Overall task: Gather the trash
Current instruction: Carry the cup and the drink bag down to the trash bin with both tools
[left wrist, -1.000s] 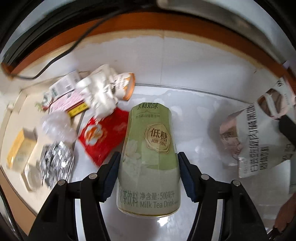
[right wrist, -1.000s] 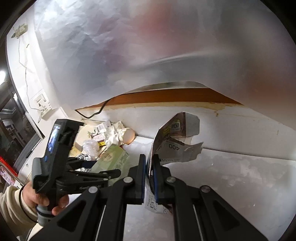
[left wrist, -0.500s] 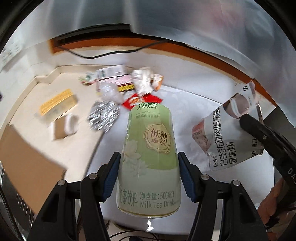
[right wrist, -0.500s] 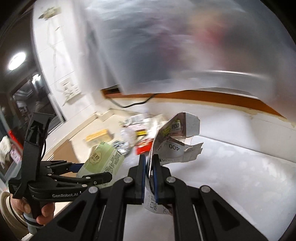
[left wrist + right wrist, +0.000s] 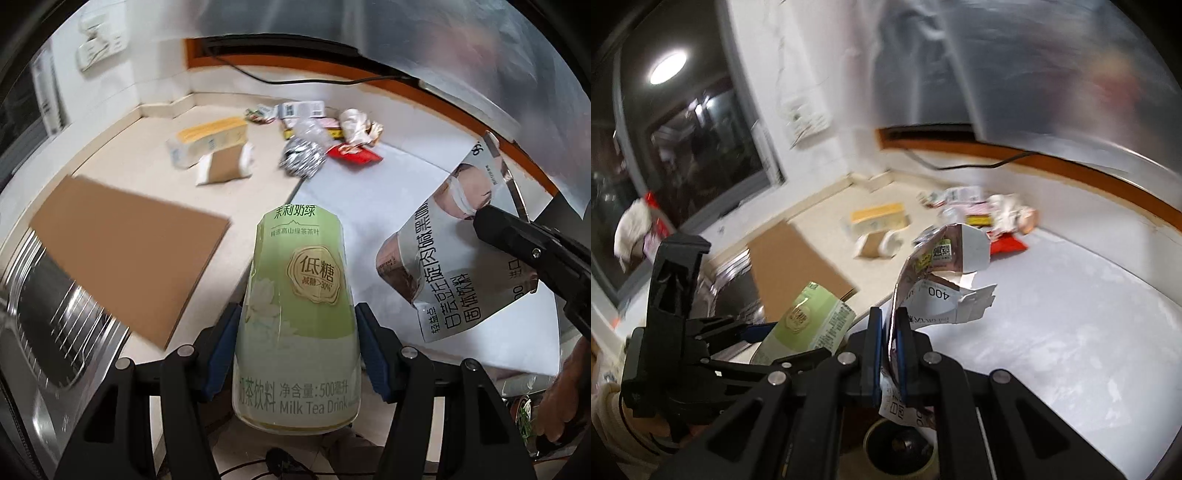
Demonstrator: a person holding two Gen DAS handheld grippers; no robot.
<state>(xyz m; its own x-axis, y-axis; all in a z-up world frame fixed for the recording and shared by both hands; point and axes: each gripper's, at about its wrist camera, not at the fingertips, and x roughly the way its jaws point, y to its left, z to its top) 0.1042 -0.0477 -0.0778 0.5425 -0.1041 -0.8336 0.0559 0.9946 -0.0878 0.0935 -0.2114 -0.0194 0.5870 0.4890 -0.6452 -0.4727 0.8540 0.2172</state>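
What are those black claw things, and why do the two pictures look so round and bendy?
They are grabbing tools that a person holds, one in each hand. Each tool carries a small wide-eyed camera looking along its jaws, which bends the picture.

One picture comes from the left gripper. Its jaws squeeze a green milk tea bottle.

The other comes from the right gripper. Its jaws are pinched shut on a torn drink pouch.

Behind them, on the counter, lies more rubbish: a red wrapper, crumpled foil, a small box and a flat piece of cardboard.
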